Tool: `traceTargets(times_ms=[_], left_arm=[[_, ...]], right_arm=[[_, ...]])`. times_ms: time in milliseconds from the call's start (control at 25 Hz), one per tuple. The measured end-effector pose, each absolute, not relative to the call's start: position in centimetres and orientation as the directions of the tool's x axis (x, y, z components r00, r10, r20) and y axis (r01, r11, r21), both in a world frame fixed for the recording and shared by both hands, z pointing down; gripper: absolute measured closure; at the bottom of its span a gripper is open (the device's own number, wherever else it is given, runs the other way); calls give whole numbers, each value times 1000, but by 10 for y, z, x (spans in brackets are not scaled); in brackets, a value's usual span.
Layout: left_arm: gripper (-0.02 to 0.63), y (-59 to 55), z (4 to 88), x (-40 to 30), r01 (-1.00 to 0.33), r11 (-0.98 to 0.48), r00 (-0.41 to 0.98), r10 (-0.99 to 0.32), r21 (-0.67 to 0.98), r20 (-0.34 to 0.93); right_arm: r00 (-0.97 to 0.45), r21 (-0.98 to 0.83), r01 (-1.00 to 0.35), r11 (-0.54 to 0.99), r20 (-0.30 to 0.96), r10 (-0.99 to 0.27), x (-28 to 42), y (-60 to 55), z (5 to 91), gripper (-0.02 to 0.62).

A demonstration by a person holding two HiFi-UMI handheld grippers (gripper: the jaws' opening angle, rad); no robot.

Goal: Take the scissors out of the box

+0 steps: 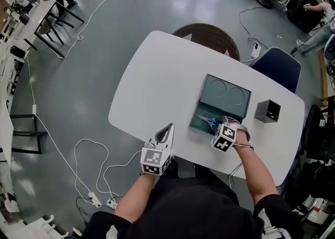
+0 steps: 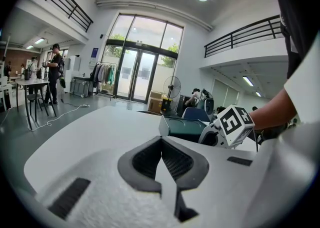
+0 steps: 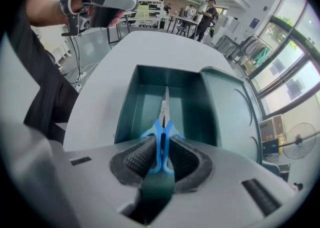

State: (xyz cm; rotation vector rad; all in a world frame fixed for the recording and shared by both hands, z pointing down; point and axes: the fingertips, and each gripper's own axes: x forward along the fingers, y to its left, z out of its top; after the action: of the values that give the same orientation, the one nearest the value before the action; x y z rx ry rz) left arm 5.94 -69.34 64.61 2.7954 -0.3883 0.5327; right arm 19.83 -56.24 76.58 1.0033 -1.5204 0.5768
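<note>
A teal box (image 1: 200, 124) lies open on the white table (image 1: 157, 80), its lid (image 1: 225, 96) folded back flat. Blue-handled scissors (image 3: 162, 122) lie inside, blades pointing away along the box floor (image 3: 145, 102). My right gripper (image 3: 161, 159) points steeply down into the box, pads pressed on both sides of the blue handles. In the head view it (image 1: 222, 123) sits over the scissors (image 1: 211, 122). My left gripper (image 1: 167, 129) rests at the table's near edge, left of the box, shut with nothing in it. Its own view shows its tips together (image 2: 161, 144), with the box (image 2: 185, 127) ahead.
A small black open cube (image 1: 267, 111) stands right of the lid. A wicker chair (image 1: 209, 36) and a blue chair (image 1: 277, 65) are at the table's far side. Cables (image 1: 89, 154) trail on the floor to the left. People stand far off.
</note>
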Motion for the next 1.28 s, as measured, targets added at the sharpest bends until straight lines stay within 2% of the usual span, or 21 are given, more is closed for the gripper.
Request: traceTargets(times_ms=[360,760,1000,1280], left_arm=[[595,-684,638,65,-300,-933,902,-210,197,378],[595,-691,613,76,-299,-940,908,-228,163,353],[595,-693,583,92,-280,-949,924,-224,148,310],[595,-692,550,105,-234,-969,947,-209,79,246]], right_arm=[[105,335,-851,404,864,-493,204,-564,692,503],[199,436,-896,84,564,-802,210,-571,568,503],[257,336,-931,-140,336,-906,221,-567,511,503],[388,147,-918,-369,137,-911,243,-545,464,502]])
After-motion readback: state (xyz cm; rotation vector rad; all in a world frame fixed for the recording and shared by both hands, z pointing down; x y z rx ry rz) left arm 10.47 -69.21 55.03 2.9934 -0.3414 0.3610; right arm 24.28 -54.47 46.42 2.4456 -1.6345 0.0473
